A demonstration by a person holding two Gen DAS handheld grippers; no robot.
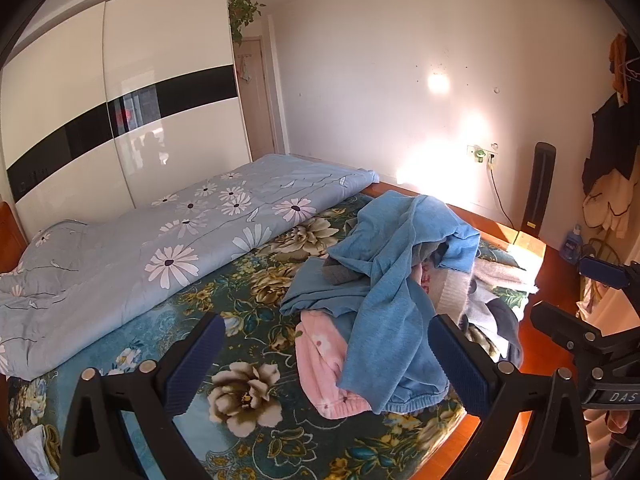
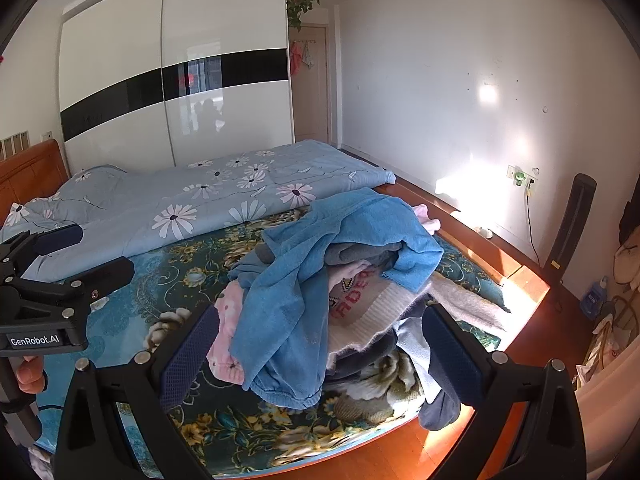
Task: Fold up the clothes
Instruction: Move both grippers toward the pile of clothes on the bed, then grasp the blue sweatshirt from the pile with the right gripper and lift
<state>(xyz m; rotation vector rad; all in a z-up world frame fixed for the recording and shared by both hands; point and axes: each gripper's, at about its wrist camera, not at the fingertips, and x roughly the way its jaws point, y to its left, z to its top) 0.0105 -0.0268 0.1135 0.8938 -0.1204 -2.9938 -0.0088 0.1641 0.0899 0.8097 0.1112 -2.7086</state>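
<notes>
A pile of clothes lies on the near right part of the bed. On top is a blue garment [image 1: 392, 276], also in the right wrist view [image 2: 296, 292]. Under it are a pink flowered piece [image 1: 324, 364] [image 2: 228, 336], a white knit with red letters [image 2: 360, 304] and grey and dark pieces. My left gripper [image 1: 326, 364] is open and empty, held above the bed's near edge in front of the pile. My right gripper [image 2: 320, 356] is open and empty, just before the pile. Each gripper shows in the other's view, the right one [image 1: 600, 304] and the left one [image 2: 60, 264].
The bed has a dark floral sheet [image 1: 240, 320] and a folded light-blue daisy quilt [image 1: 160, 240] along its far side. A white wardrobe [image 1: 120, 100] stands behind. On the right are a black tower appliance [image 1: 540, 188], hanging clothes [image 1: 612, 140] and a wooden floor.
</notes>
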